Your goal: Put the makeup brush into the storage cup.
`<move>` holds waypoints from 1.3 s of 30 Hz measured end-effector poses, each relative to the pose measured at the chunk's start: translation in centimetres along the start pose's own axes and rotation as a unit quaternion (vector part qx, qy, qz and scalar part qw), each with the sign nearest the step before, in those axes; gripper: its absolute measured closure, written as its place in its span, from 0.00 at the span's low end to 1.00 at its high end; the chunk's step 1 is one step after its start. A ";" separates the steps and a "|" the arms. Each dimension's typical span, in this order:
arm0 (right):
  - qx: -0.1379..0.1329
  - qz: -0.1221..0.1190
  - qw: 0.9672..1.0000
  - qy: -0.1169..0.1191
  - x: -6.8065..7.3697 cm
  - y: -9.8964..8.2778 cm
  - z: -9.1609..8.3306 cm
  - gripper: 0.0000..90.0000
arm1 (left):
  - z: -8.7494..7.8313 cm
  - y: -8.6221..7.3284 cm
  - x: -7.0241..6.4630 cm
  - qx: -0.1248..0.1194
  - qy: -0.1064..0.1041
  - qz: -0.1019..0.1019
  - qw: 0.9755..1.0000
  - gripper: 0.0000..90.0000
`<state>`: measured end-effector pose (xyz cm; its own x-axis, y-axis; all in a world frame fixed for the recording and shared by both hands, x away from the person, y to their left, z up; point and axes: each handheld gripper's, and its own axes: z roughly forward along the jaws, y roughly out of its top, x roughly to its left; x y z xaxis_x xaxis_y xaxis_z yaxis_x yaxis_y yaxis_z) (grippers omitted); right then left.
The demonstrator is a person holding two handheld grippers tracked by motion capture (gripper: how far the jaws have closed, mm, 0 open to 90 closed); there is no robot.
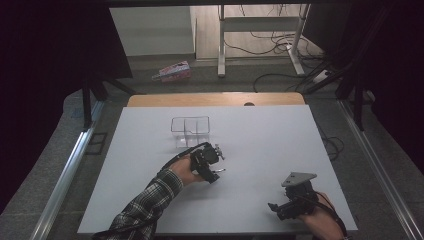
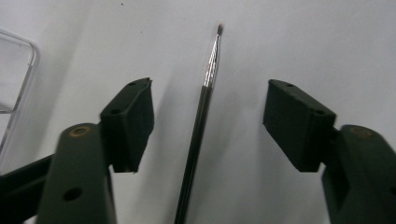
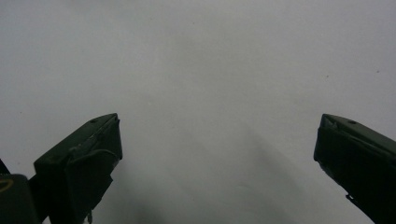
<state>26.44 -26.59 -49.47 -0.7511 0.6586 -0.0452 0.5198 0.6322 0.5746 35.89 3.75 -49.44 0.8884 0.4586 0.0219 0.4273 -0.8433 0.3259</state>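
The left gripper point(image 2: 208, 123) is open around a thin black brush with a silver neck point(image 2: 201, 116), not touching it, on the white desk point(image 2: 327, 46).

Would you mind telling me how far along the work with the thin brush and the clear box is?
Nothing looks done yet: the clear divided box on the white table looks empty. In hand: the left gripper straddles the thin brush, which lies on the table with its fingers clear of it on both sides. Left, probably: grip, lift, and place the brush in the box. The right gripper waits open.
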 end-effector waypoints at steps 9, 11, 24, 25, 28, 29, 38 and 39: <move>0.004 -0.004 1.000 0.001 0.1 0.0 0.0 0.01 | 0.9 -0.4 0.2 0.009 -0.008 -0.008 1.000 0.49; 0.006 -0.004 1.000 0.003 0.1 0.0 0.1 0.02 | 1.0 -0.6 0.5 0.006 -0.019 -0.013 1.000 0.52; 0.010 -0.009 1.000 0.004 0.2 0.0 0.2 0.02 | 0.8 -1.2 1.2 0.002 -0.041 -0.025 0.999 0.83; 0.010 -0.009 1.000 0.004 0.2 0.0 0.2 0.02 | 0.7 -1.2 1.3 0.004 -0.042 -0.024 0.999 0.83; 0.011 -0.010 1.000 0.005 0.2 0.0 0.2 0.03 | 0.7 -1.3 1.2 0.005 -0.046 -0.021 0.999 0.94; 0.011 -0.010 1.000 0.005 0.2 0.0 0.2 0.03 | 0.7 -1.2 1.1 0.007 -0.043 -0.019 0.999 0.95; 0.011 -0.011 1.000 0.004 0.2 0.0 0.2 0.03 | 0.6 -1.4 1.2 0.008 -0.059 -0.024 0.998 0.95; 0.011 -0.011 1.000 0.004 0.2 0.0 0.2 0.03 | 0.6 -1.4 1.2 0.008 -0.059 -0.024 0.998 0.95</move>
<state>26.33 -26.39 -49.66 -0.7658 0.6411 -0.0503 0.5123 0.6554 0.5550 36.46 5.27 -50.41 0.8797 0.4638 -0.1048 0.4722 -0.8260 0.3079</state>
